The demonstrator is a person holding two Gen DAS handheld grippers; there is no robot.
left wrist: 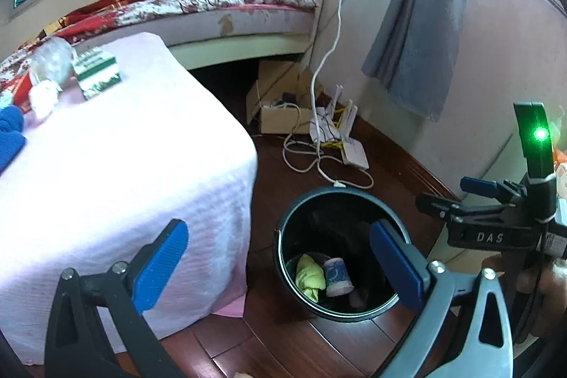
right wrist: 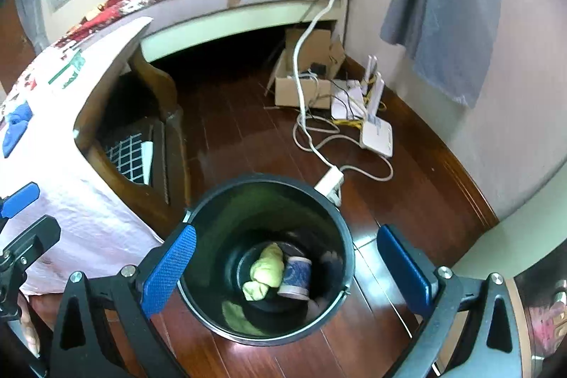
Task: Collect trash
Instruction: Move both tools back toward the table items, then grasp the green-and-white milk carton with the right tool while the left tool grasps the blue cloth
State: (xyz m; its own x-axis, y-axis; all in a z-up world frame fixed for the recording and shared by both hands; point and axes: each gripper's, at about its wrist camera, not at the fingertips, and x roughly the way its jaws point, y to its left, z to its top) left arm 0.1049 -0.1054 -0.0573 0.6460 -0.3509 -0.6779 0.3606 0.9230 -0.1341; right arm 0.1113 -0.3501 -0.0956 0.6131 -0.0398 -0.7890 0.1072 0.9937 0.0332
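Observation:
A black bin (left wrist: 283, 236) stands on the wooden floor beside a table draped in a pink cloth (left wrist: 124, 165). It holds a yellow-green crumpled rag (left wrist: 310, 275) and a blue-patterned paper cup (left wrist: 338, 277). The bin (right wrist: 340, 229), the rag (right wrist: 265, 266) and the cup (right wrist: 296, 277) also show in the right wrist view. My left gripper (left wrist: 280, 257) is open and empty, above the bin's left side. My right gripper (right wrist: 287, 268) is open and empty, straight over the bin's mouth. On the table lie a green-white carton (left wrist: 97, 73), a clear crumpled plastic bag (left wrist: 51, 62), a white paper wad (left wrist: 42, 96) and a blue cloth (left wrist: 10, 137).
A bed (left wrist: 230, 9) stands behind the table. A cardboard box (left wrist: 280, 101), a white router (right wrist: 377, 133), a power strip (right wrist: 329, 183) and loose cables (left wrist: 319, 158) lie on the floor by the wall. A grey curtain (left wrist: 421, 16) hangs at the right.

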